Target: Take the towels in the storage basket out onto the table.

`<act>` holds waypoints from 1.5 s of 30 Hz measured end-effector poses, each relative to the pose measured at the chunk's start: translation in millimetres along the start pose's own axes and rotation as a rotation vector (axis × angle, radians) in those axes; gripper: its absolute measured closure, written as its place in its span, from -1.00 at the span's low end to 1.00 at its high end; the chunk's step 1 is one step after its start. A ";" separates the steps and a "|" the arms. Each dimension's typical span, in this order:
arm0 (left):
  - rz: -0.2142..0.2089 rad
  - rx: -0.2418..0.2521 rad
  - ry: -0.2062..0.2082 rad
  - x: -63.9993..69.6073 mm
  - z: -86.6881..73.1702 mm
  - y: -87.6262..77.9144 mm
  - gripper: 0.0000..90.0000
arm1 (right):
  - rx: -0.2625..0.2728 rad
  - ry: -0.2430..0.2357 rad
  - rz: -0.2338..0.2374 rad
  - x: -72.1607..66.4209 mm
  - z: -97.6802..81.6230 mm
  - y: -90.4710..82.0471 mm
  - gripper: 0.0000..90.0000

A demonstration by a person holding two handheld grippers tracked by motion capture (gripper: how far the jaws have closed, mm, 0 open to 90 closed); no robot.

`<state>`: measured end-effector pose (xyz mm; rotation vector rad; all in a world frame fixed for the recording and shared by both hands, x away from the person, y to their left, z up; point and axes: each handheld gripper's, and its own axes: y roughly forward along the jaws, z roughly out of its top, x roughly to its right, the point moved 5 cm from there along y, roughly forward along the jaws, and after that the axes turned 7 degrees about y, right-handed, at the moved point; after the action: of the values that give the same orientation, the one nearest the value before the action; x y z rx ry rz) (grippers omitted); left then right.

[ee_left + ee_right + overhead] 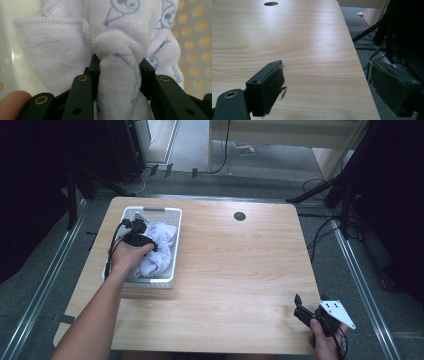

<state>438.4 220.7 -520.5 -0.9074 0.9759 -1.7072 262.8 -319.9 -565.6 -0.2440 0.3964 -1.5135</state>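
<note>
Most of the table (225, 270) is bare wood, open from the basket (170, 245) across to the right edge and down to the near edge. The basket stands at the far left, its walls hemming in the cloth (160, 250) that fills most of it; the left gripper (136, 239) and hand sit inside, jaws closed on a fold of cloth. A small round hole (239, 216) marks the far middle. The right gripper (306, 312), jaws apart, hangs at the near right corner, one jaw past the table's edge, over floor with cables (372, 61).
</note>
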 end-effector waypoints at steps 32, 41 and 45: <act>-0.013 0.191 0.110 59.2 62.6 -117.0 0.46 | 0.001 0.001 -0.002 0.1 0.0 -0.2 -0.71; -0.059 0.187 0.159 103.7 75.8 -102.1 0.46 | 0.001 -0.002 0.001 -0.1 0.0 0.0 -0.72; -0.072 0.177 0.187 125.0 80.9 -92.1 0.45 | -0.001 -0.003 0.002 -0.2 0.0 0.1 -0.72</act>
<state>441.5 107.9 -386.6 -0.6839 0.9049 -1.9333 262.9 -319.6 -565.6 -0.2467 0.3947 -1.5109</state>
